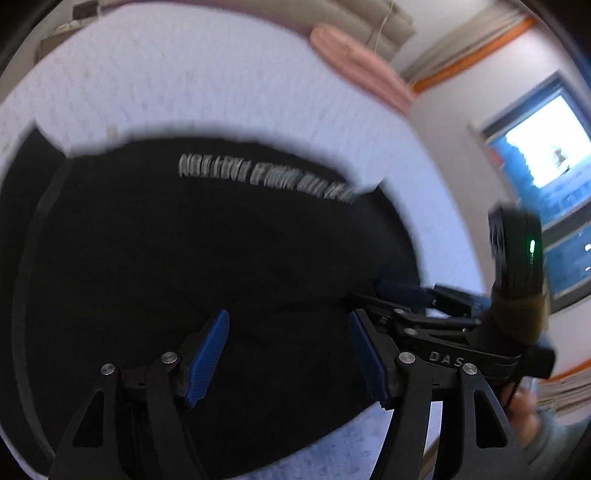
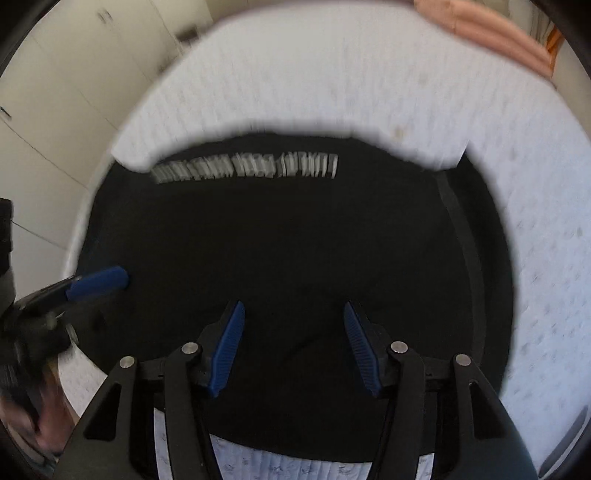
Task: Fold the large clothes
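A large black garment (image 1: 184, 236) with a line of white lettering lies spread flat on a white mattress (image 1: 184, 85); it also fills the right wrist view (image 2: 280, 236). My left gripper (image 1: 290, 321) is open and empty just above the garment's near part. My right gripper (image 2: 293, 314) is open and empty above the garment too. The right gripper shows in the left wrist view (image 1: 402, 291) at the garment's right edge. The left gripper's blue finger (image 2: 99, 282) shows at the left of the right wrist view. Both views are blurred.
A pink folded blanket (image 1: 358, 62) lies at the far end of the mattress (image 2: 332, 74) and shows in the right wrist view (image 2: 491, 33). A window (image 1: 546, 166) is on the right wall. White cupboards (image 2: 74, 74) stand left of the bed.
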Demonstrator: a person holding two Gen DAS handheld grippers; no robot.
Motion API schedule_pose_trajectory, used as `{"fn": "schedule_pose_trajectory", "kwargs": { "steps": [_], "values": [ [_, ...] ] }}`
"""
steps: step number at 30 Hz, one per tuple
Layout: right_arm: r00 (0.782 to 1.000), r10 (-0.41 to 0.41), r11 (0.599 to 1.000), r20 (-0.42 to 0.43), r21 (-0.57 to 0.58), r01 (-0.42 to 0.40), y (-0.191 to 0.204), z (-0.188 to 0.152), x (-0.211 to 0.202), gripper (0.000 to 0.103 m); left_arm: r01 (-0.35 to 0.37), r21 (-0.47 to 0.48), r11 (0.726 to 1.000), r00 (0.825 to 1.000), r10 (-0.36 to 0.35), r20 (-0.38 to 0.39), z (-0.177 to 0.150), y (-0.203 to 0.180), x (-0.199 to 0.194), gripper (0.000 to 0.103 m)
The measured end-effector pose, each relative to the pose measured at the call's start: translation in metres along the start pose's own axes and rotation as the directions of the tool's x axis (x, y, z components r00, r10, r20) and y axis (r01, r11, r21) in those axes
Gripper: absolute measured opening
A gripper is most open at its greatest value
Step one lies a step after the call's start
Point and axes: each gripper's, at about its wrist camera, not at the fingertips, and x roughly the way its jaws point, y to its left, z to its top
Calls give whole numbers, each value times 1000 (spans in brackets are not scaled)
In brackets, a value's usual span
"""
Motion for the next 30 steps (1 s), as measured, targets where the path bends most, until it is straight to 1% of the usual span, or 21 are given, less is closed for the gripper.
{"fn": "schedule_pose_trajectory", "kwargs": {
  "steps": [1, 2, 4, 6, 9, 12, 14, 15, 16, 17, 18, 19, 20, 21, 22, 23, 24, 25, 26, 29, 30],
  "values": [
    [998, -6, 1000, -61, -8, 6, 1, -2, 20, 61, -24, 19, 1000, 1000, 24, -10, -6, 2, 12, 68],
    [991, 13, 1000, -131, 20, -11, -5, -4, 42, 61, -36, 43, 998, 999, 37, -19, -12, 8, 26, 68],
    [985, 69, 993, -160, 103, -52, -16, 0, 53, 61, -28, 67, 997, 1000, 28, 8, -19, 16, 35, 68],
    [982, 69, 993, -174, 103, -51, -16, 4, 55, 60, -39, 74, 996, 999, 38, 8, -18, 16, 39, 68],
    [987, 31, 998, -157, 62, -22, -6, 1, 54, 60, -58, 69, 996, 998, 59, -3, -18, 14, 37, 68],
    [987, 56, 996, -153, 71, -45, -4, 6, 39, 56, -35, 28, 999, 999, 35, -7, -9, 3, 20, 68],
    [994, 62, 996, -84, 66, -57, -4, 14, 15, 56, -16, 10, 1000, 1000, 16, 27, -3, 1, 0, 68],
    [999, 42, 998, -18, 41, -41, -2, 21, -3, 56, -18, 3, 1000, 998, 18, 61, -1, 0, -13, 68],
    [1000, 18, 1000, 22, 21, -18, 1, 27, -14, 56, -21, -1, 1000, 996, 21, 81, -1, -1, -21, 68],
    [997, -23, 1000, 76, -3, 23, 5, 38, -26, 55, -33, -14, 999, 993, 35, 109, 0, 0, -30, 68],
    [994, -33, 999, 104, -8, 34, 7, 47, -31, 48, -53, -30, 998, 991, 56, 123, 0, 1, -34, 68],
    [994, -12, 1000, 113, -8, 13, 7, 59, -29, 39, -80, -56, 995, 988, 86, 131, -1, 7, -36, 68],
    [995, 8, 1000, 99, -1, -8, 7, 68, -21, 26, -100, -89, 991, 986, 111, 128, -2, 15, -33, 68],
    [998, 7, 1000, 66, 17, -8, 6, 77, -3, 25, -114, -140, 983, 987, 129, 101, -4, 28, -25, 68],
    [1000, 0, 1000, 29, 31, -1, 4, 75, 14, 25, -116, -165, 979, 988, 130, 80, -5, 37, -19, 68],
    [1000, 13, 999, -12, 42, -13, 1, 77, 36, 25, -111, -185, 976, 990, 125, 63, -7, 46, -10, 68],
    [997, 34, 998, -63, 56, -31, -4, 78, 61, 24, -108, -185, 977, 991, 121, 58, -9, 51, -3, 68],
    [995, 49, 997, -82, 69, -43, -8, 78, 75, 24, -119, -172, 978, 989, 131, 61, -9, 52, 1, 68],
    [995, 67, 994, -73, 88, -61, -11, 79, 80, 24, -140, -153, 978, 986, 151, 63, -9, 50, 3, 68],
    [990, 129, 981, -56, 152, -119, -21, 78, 78, 24, -198, -91, 976, 978, 203, 48, -6, 39, 10, 77],
    [988, 144, 978, -48, 160, -135, -24, 77, 75, 24, -220, -67, 973, 974, 223, 45, -7, 35, 11, 78]
  ]
}}
